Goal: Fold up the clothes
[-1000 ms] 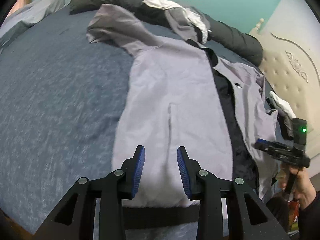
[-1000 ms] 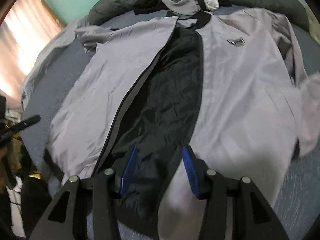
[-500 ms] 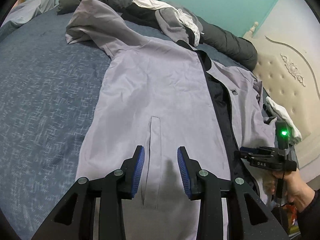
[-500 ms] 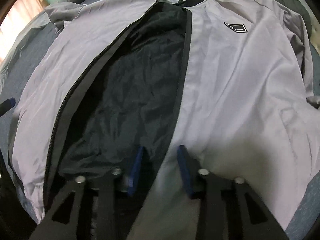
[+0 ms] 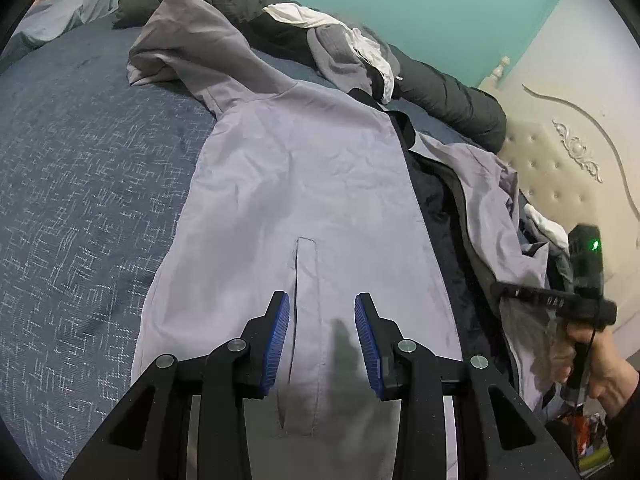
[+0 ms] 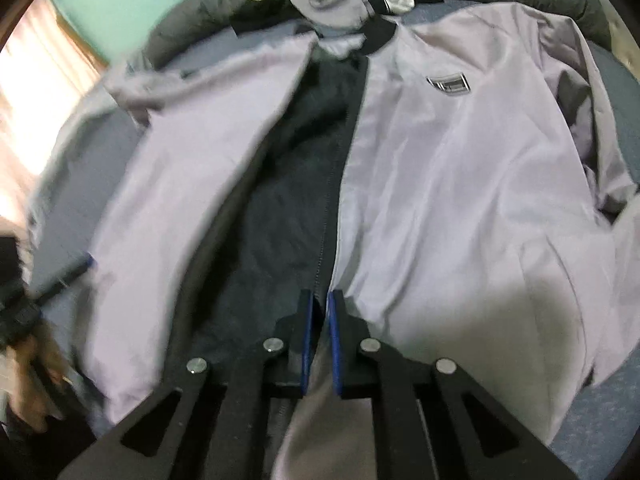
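1. Left wrist view: my left gripper [image 5: 320, 340] hovers with its blue-padded fingers apart and nothing between them, over the slit pocket [image 5: 298, 320] of the pale grey, thin, shiny zip-up jacket [image 5: 304, 184]. The jacket lies front up and open on the dark blue woven bedspread [image 5: 88, 184], one sleeve [image 5: 192, 40] flung toward the black rolled duvet [image 5: 440, 84]. I judge the open pads are placed to take this front panel.

2. Right wrist view: my right gripper [image 6: 318, 320] has its pads pinched on the jacket's zipper edge [image 6: 322, 256], beside the exposed dark lining [image 6: 288, 216]. Holding that edge, I judge, lets me draw this panel across to close the front before folding.
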### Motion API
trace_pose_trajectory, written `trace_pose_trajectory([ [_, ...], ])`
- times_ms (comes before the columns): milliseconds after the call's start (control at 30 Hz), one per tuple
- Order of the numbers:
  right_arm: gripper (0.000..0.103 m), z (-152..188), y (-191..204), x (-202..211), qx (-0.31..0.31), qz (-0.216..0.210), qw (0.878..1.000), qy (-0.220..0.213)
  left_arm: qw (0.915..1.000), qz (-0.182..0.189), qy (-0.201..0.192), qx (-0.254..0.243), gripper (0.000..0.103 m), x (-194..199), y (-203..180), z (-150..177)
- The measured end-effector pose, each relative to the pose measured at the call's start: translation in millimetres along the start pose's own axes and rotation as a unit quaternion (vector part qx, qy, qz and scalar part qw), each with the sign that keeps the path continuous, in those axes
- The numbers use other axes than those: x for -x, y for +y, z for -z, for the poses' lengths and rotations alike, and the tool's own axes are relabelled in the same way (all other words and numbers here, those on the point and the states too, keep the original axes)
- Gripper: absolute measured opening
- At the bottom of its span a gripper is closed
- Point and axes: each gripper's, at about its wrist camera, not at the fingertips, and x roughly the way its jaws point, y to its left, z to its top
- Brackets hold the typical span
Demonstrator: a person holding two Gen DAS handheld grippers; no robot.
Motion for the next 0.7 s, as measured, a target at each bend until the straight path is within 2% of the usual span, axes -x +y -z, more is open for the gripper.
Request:
trace_pose_trajectory([
  [167, 0.007, -30.6, 18.1, -2.1, -0.005, -0.029, 0.999, -0.022, 1.0000, 0.001, -0.001, 0.001, 0.037, 2.9, 0.7, 0.3],
  [300, 0.007, -58.0, 32.8, -19.2, -0.011, -0.036, 0.999, -0.026, 1.0000, -0.001, 0.000, -0.001, 0.038, 3.2, 0.1, 0.9],
  [500, 0.007, -73.2, 48.9, -53.4, 0.002, -0.016, 1.000, 0.008, 1.0000, -0.001, 0.003, 0.002, 0.038, 1.8, 2.2, -1.2],
  [700, 0.008, -66.1, 50.2, -84.0, 0.009, -0.002, 0.999, 0.039, 1.0000, -0.001, 0.005, 0.005, 0.039, 0.4, 4.2, -3.2],
])
